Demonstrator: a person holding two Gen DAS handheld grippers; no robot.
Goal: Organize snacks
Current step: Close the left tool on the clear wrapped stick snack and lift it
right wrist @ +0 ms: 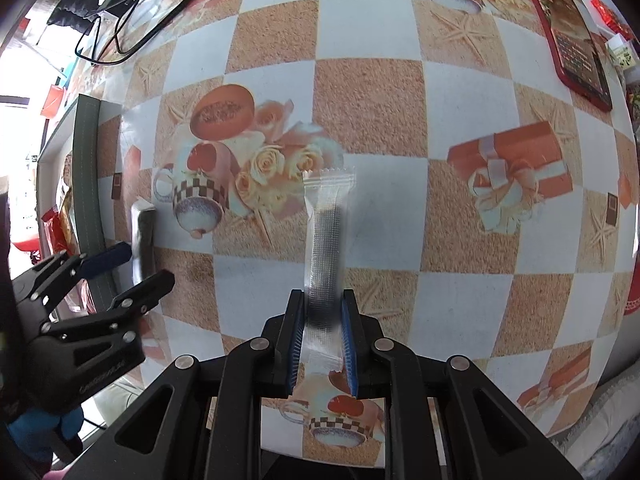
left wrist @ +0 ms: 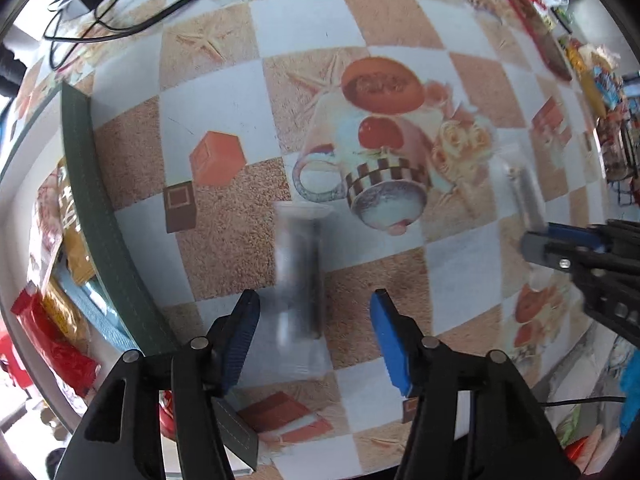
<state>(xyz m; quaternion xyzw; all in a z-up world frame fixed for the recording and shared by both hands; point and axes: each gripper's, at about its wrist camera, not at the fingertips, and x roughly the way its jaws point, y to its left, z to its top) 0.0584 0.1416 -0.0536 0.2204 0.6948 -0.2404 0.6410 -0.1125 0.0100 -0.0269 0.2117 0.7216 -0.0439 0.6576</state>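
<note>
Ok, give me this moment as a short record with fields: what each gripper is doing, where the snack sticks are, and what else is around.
right gripper: shut on a clear-wrapped dark snack stick, held lengthwise between its pads
left gripper: open, around a second snack stick lying on the table, not closed on it
surface: checkered tablecloth printed with cups, fruit and gift boxes
green-edged box: at the table's left edge, with red and yellow snack packets inside
phone: red case, far right of table
cables: black, far left corner

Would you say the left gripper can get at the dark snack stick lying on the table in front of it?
Probably yes: the left gripper is open, and the snack stick lies between its fingers with nothing on it.
</note>
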